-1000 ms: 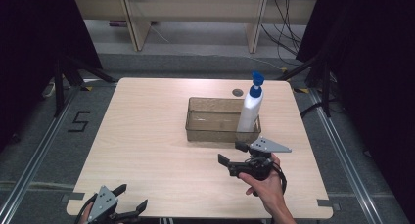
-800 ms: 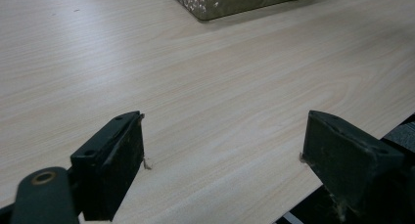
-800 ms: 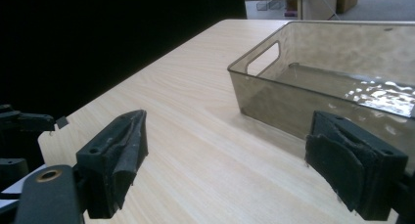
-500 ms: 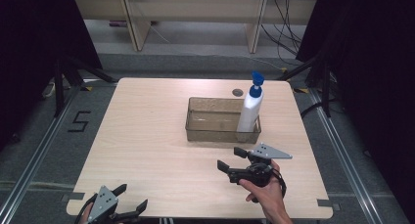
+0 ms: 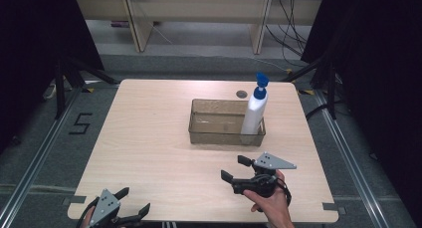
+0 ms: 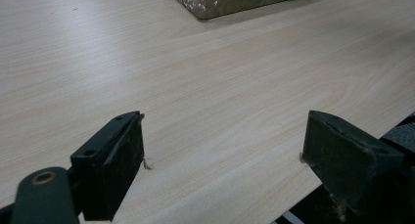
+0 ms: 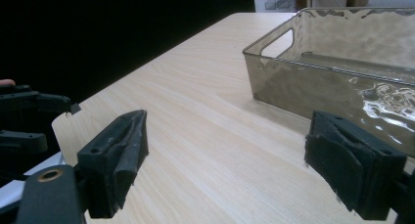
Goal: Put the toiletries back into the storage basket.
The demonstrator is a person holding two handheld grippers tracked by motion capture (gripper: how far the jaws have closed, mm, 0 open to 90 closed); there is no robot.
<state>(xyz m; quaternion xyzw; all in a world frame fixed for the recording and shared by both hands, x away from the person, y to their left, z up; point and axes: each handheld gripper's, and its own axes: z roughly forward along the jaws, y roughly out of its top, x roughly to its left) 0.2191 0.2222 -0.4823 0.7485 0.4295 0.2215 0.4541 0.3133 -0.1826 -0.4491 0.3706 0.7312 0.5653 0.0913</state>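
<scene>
Left gripper (image 5: 133, 200) waits at the table's (image 5: 149, 138) near edge, jaws spread, nothing held. Right gripper (image 5: 235, 168), also agape and empty, sits just before the bin (image 5: 219, 131). Bottle (image 5: 254, 111) stands upright in the bin's right end, apparently placed.

Right gripper (image 5: 236, 168) pulled back from transparent bin (image 5: 226, 122) toward near table edge: sat just beside bin's near right corner, under pump bottle (image 5: 255, 112), a second ago; now well clear of both, lower in high view. Grey plate (image 5: 274, 161) shifted with it. Holding hand (image 5: 269, 201) drawn farther down. Jaws spread as before
</scene>
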